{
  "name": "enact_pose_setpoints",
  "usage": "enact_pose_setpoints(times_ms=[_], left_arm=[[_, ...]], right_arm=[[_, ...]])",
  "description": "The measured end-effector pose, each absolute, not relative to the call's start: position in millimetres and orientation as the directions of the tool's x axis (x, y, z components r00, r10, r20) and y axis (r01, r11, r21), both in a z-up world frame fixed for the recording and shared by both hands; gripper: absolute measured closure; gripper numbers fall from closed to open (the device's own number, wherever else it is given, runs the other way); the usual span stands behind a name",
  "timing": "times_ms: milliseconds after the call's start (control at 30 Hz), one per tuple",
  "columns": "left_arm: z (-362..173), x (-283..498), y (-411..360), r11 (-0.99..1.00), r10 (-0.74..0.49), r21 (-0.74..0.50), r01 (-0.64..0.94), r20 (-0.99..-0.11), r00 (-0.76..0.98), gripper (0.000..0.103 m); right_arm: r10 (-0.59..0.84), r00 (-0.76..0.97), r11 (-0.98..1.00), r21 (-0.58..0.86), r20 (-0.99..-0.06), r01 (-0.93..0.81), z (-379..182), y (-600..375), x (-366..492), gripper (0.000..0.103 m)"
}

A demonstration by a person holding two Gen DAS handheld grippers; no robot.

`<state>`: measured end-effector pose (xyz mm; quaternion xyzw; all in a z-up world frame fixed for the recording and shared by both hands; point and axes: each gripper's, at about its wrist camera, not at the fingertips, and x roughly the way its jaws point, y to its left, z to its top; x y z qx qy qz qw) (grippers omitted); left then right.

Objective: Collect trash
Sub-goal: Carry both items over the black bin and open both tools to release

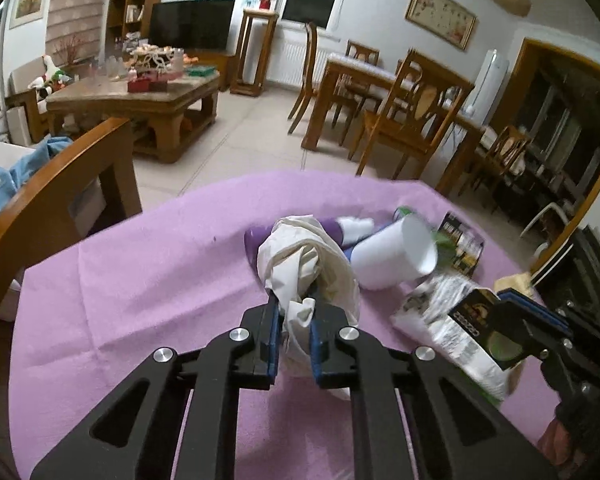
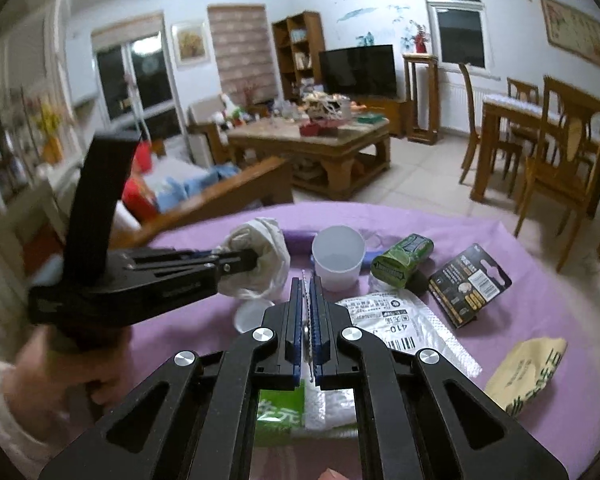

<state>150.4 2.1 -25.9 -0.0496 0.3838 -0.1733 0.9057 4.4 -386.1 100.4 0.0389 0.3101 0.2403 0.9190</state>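
Purple cloth covers the bench [image 2: 188, 344] in a living room with wooden furniture. On it lie a white shipping bag [image 2: 400, 320], crumpled white plastic bag [image 1: 312, 264], paper cup [image 2: 338, 258] and green can [image 2: 402, 258]. Left gripper [image 1: 294, 332] clenches the plastic bag; right gripper [image 2: 310, 320] pinches the shipping bag's thin edge. Pick-up underway; next, probably lifting both clear.

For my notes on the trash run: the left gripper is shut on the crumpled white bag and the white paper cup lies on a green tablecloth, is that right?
Not quite: the tablecloth is purple, not green, as the right wrist view shows. The left gripper is indeed shut on the crumpled white bag, and the white paper cup is on that cloth.
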Motion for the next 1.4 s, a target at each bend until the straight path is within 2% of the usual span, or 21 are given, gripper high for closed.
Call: enact_pose_setpoints(times_ms=[233, 400, 500, 700, 833, 1100, 1400], left_arm=[[-15, 148, 10, 0.921, -0.389, -0.275, 0.275, -0.623, 0.678, 0.091], [-6, 145, 10, 0.895, -0.445, -0.317, 0.314, -0.571, 0.69, 0.091], [-1, 140, 5, 0.858, -0.509, -0.381, 0.343, -0.544, 0.667, 0.091], [23, 97, -46, 0.78, -0.625, -0.39, 0.488, -0.499, 0.601, 0.091], [41, 64, -98, 0.705, -0.704, -0.377, 0.601, -0.474, 0.529, 0.091], [49, 6, -219, 0.508, -0.822, -0.379, 0.774, -0.481, 0.304, 0.091], [14, -50, -340, 0.321, -0.843, -0.412, 0.853, -0.535, 0.058, 0.091]], right_arm=[[0.537, 0.719, 0.838, 0.375, -0.442, -0.396, 115, -420, -10, 0.098], [0.548, 0.734, 0.818, 0.438, -0.4, -0.372, 119, -441, -27, 0.098], [0.547, 0.736, 0.818, 0.443, -0.399, -0.367, 131, -447, -42, 0.098], [0.498, 0.788, 0.852, 0.374, -0.362, -0.367, 182, -503, -117, 0.098], [0.457, 0.822, 0.866, 0.38, -0.339, -0.325, 200, -552, -174, 0.098], [0.292, 0.894, 0.898, 0.42, -0.34, -0.133, 189, -653, -272, 0.098], [0.02, 0.927, 0.88, 0.446, -0.373, 0.161, 156, -756, -366, 0.098]])
